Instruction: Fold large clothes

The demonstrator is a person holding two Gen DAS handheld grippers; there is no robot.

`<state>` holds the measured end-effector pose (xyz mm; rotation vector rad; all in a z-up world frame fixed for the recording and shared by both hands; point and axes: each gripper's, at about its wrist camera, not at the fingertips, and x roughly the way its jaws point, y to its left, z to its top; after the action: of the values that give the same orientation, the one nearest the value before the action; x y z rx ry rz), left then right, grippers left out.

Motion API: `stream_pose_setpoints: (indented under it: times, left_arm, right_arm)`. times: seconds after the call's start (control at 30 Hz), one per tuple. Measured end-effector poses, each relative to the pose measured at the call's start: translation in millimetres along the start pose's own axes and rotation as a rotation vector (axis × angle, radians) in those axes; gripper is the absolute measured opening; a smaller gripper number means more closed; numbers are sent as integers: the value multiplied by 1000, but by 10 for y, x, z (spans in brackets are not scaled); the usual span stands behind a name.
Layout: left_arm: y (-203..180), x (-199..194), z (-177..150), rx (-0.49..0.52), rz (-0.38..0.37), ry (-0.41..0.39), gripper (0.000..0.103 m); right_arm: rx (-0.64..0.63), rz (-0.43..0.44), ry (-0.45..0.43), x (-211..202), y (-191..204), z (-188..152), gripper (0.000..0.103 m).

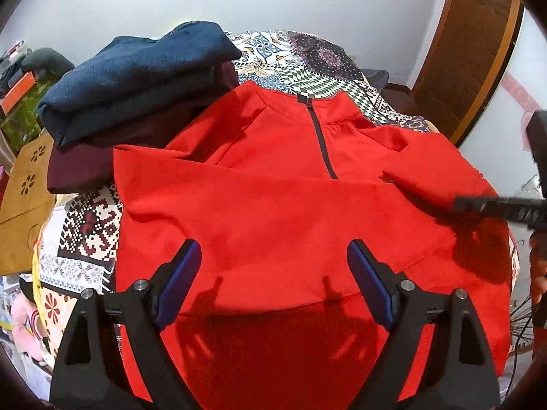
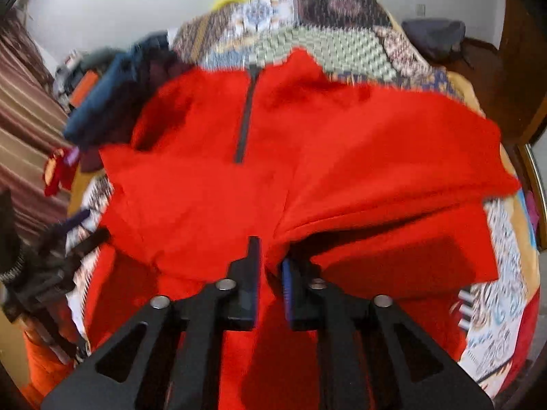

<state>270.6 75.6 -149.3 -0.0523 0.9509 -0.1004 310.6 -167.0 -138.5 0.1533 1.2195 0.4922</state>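
Jaws of the left gripper [image 1: 273, 280] stand spread wide above the near hem of the red half-zip pullover [image 1: 280, 212], nothing between its blue pads. The right gripper [image 2: 270, 273] has a narrow gap between its jaws, and a red fold runs into it; blur hides whether the pads press on the cloth. The pullover lies front up on the patchwork bedspread [image 1: 307, 65], one sleeve folded across the chest, its dark zipper [image 1: 321, 140] toward the far side. Beyond its shoulder sit stacked folded garments, navy [image 1: 136, 71] over maroon [image 1: 119, 150].
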Motion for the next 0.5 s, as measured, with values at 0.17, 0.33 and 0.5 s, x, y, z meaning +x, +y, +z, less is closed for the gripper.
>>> stream_pose_setpoints:
  times: [0.17, 0.33, 0.5]
  left_arm:
    - [-138, -48, 104, 26, -21, -13, 87]
    - [-564, -103, 381, 124, -63, -51, 87]
    - [-1174, -64, 670, 266, -117, -75, 87]
  right_arm:
    - [21, 0, -86, -271, -61, 26, 37]
    - [61, -101, -260, -742, -315, -34, 48]
    - [152, -196, -352, -1042, -732, -135, 49]
